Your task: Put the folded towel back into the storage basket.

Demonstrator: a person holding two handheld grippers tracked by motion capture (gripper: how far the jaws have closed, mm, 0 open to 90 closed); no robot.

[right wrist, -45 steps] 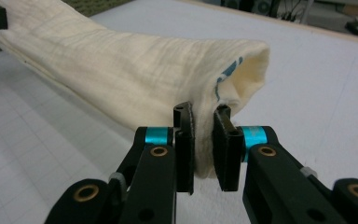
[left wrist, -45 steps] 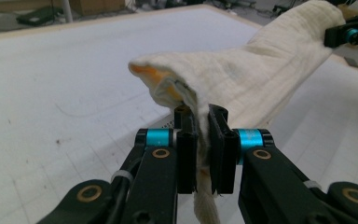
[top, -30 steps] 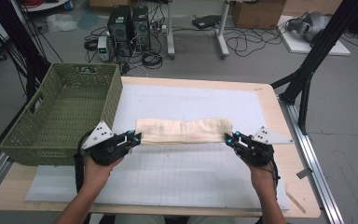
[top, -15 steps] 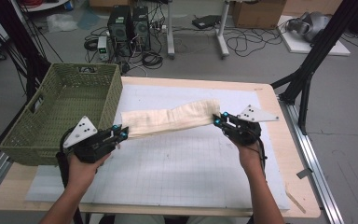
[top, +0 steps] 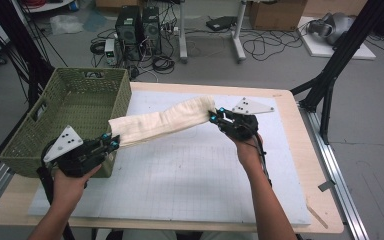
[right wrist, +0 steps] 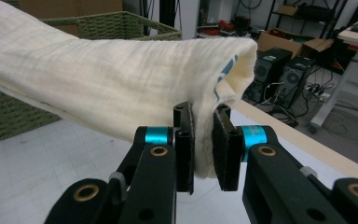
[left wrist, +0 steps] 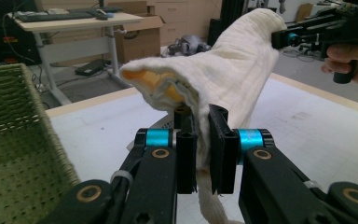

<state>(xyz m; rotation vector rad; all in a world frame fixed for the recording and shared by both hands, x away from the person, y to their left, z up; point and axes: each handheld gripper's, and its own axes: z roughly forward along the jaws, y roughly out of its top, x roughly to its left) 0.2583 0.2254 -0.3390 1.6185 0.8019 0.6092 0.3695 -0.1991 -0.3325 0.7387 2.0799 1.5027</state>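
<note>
A folded cream towel [top: 162, 121] hangs stretched in the air between my two grippers, above the white mat [top: 180, 175]. My left gripper [top: 114, 142] is shut on its left end, close to the near right corner of the green wicker basket [top: 65, 100]. My right gripper [top: 214, 116] is shut on its right end, higher up over the mat's far middle. In the left gripper view the towel [left wrist: 223, 70] is pinched between the jaws, with a yellow inner layer showing. In the right gripper view the towel [right wrist: 112, 88] shows a teal mark near its edge.
The basket has nothing in it and stands at the table's left. The wooden table edge [top: 300, 150] runs along the right. Beyond the table are computer towers [top: 137, 25], cables and desk legs on the floor. A black tripod leg [top: 330, 75] rises at right.
Both grippers have lifted the towel off the mat and carried it left toward the basket. The right end has risen higher than the left, so the towel now slants.
</note>
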